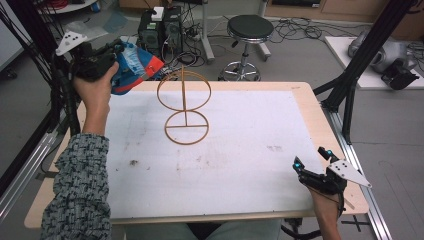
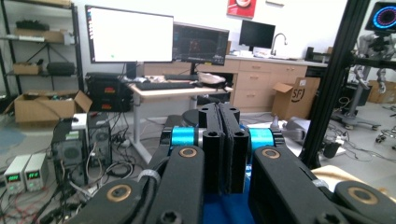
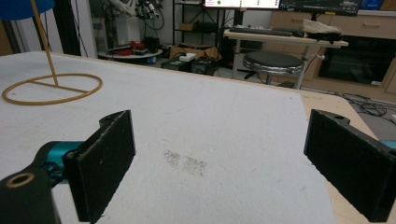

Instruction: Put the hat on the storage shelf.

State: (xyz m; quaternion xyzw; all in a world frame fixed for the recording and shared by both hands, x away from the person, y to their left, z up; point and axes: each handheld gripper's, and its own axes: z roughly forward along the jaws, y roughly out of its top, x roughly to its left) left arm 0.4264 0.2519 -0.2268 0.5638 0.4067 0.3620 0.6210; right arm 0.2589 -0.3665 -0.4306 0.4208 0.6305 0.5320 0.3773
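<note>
Left gripper (image 1: 117,60) is raised at the far-left corner of the table (image 1: 310,107), jaws pinched tight together on a blue cap (image 1: 131,70) with an orange-red brim edge and some clear plastic on it. In the left gripper view the 2 pads meet face to face, with a patch of blue fabric just below them. Right gripper (image 3: 219,163) rests near the front-right table edge, jaws spread wide, nothing between them.

The cap hangs just left of the wooden stand (image 1: 184,107), which has 2 rings on 1 upright post: a base ring flat on the white mat (image 1: 240,165) and a vertical ring above. Judging by this, the job looks like hanging the cap on the stand.

Risks:
- The stand looks light and thin, and a bump from the cap or gripper could tip or slide it. The right gripper is well apart from it and not bracing it.
- The grip seems to be on a thin bit of fabric, so the cap could slip out or swing.
- The floppy cap may fold and miss the top ring.

Hard to make out:
- Exact pinch point on the cap, covered by the hand (image 1: 95,82) in the high view.
- Whether the plastic is a tag or a wrap.
- Stand top cut off in the right gripper view.
</note>
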